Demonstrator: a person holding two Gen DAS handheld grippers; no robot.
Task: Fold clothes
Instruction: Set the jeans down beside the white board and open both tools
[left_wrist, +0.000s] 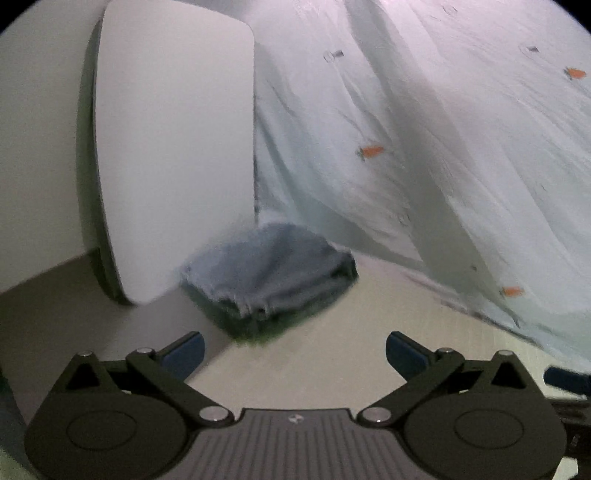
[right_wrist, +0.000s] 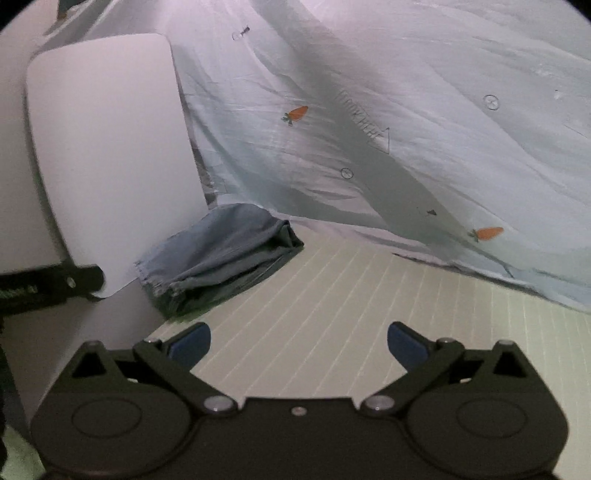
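A folded grey-blue garment lies on the pale lined mat, right against the foot of a white board. It also shows in the right wrist view. My left gripper is open and empty, a short way in front of the garment. My right gripper is open and empty, in front of and to the right of the garment. The left gripper's black body shows at the left edge of the right wrist view.
A white rounded board stands upright at the left. A pale blue sheet with carrot prints hangs behind and to the right, its lower edge on the mat.
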